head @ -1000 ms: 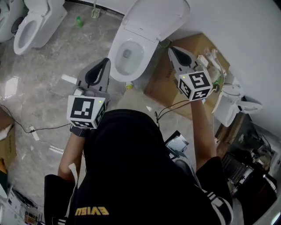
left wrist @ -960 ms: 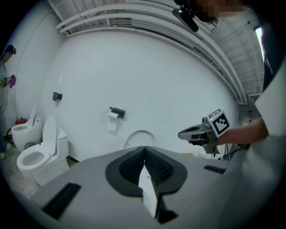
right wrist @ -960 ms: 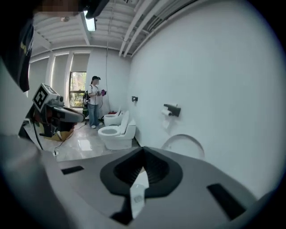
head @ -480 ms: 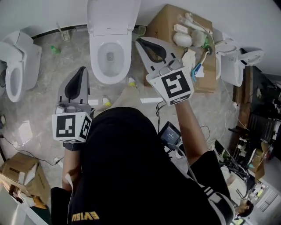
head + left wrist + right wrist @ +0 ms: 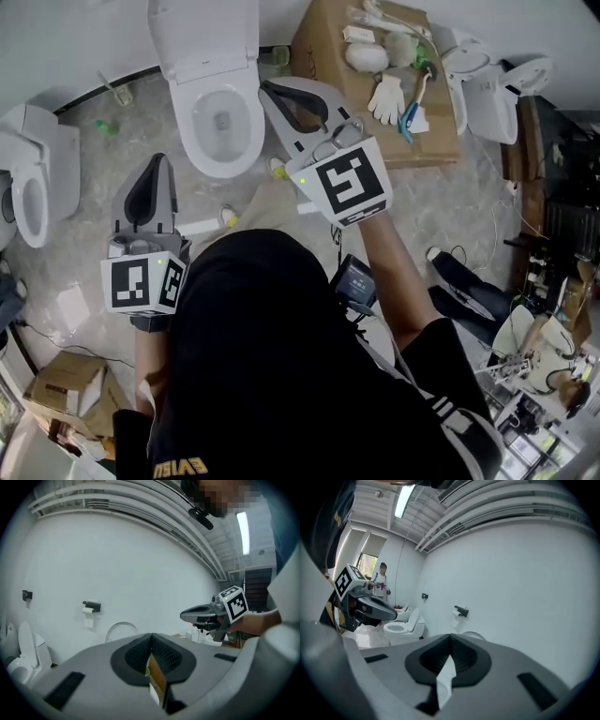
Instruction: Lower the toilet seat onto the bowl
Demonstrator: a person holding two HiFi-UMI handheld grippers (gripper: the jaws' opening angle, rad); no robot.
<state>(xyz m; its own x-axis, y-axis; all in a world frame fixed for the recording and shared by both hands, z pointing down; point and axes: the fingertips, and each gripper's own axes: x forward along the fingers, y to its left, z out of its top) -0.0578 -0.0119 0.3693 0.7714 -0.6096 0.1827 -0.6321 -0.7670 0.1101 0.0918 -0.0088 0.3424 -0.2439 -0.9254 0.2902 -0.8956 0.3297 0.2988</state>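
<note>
Toilet [image 5: 246, 141]: seat [image 5: 204, 33] raised against the far wall. Left gripper [image 5: 157, 161] and right gripper [image 5: 266, 89] flank the bowl, jaws pressed together, empty. Cardboard box [image 5: 323, 42] to the right.

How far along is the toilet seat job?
Done: nothing yet; the toilet seat stands raised against the wall. In hand: the left gripper and right gripper are shut, empty, not touching it. Left: reach the seat, tip it forward and lower it onto the bowl.
</note>
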